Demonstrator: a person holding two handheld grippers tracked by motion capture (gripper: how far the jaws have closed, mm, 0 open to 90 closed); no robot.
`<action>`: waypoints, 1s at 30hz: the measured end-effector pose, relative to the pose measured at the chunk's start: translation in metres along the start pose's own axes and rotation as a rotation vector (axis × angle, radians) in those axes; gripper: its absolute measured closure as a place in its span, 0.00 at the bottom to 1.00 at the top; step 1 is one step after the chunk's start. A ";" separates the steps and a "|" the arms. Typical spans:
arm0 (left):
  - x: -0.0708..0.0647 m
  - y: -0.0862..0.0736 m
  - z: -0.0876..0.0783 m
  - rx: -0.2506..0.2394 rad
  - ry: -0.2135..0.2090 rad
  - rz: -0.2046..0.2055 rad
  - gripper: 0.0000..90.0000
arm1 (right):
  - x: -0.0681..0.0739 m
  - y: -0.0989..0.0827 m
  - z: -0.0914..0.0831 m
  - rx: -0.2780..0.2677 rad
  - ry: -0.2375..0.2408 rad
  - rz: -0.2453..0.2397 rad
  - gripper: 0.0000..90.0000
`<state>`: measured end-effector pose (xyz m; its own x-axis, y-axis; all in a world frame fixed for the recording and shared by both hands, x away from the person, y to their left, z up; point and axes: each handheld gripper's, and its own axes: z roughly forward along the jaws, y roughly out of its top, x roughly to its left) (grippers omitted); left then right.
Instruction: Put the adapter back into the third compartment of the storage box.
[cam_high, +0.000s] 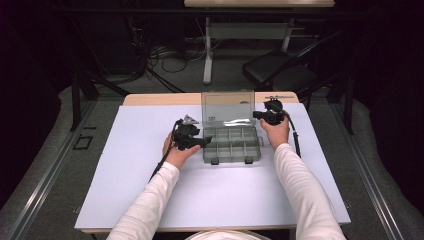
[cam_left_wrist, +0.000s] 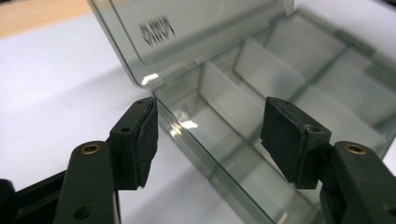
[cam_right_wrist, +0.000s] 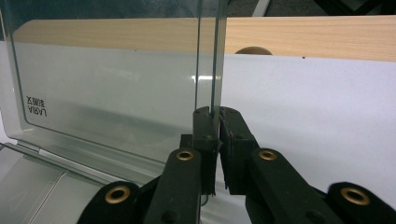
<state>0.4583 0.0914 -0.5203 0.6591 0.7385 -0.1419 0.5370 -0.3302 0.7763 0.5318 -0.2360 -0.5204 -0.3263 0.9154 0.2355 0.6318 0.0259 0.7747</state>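
Holding lid: right gripper (cam_right_wrist: 215, 140) clamps the upright clear plastic lid (cam_right_wrist: 116, 93) by its side edge.
Box: smoky transparent compartment box (cam_high: 231, 144) mid-table on white sheet (cam_high: 150, 190).
Left gripper (cam_left_wrist: 210, 140): jaws apart, straddling the box's near wall.

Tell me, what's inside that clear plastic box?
The box looks empty: its compartments show bare dividers in the high view and the left gripper view. The left gripper covers part of the box's left edge, so what lies in the compartments there is partly hidden.
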 end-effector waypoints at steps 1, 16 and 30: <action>0.002 0.002 0.000 0.003 0.002 -0.010 0.42 | 0.000 0.000 0.000 -0.002 0.002 0.001 0.95; 0.024 0.053 -0.009 -0.043 0.047 -0.025 0.50 | 0.002 -0.005 -0.003 -0.035 -0.011 0.024 0.96; 0.039 0.091 0.000 -0.041 0.077 -0.056 0.52 | 0.004 -0.009 -0.004 -0.064 -0.030 0.018 0.96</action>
<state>0.5332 0.0901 -0.4550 0.5851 0.7989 -0.1391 0.5490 -0.2641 0.7930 0.5215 -0.2340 -0.5240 -0.2937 0.9270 0.2331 0.5907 -0.0158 0.8068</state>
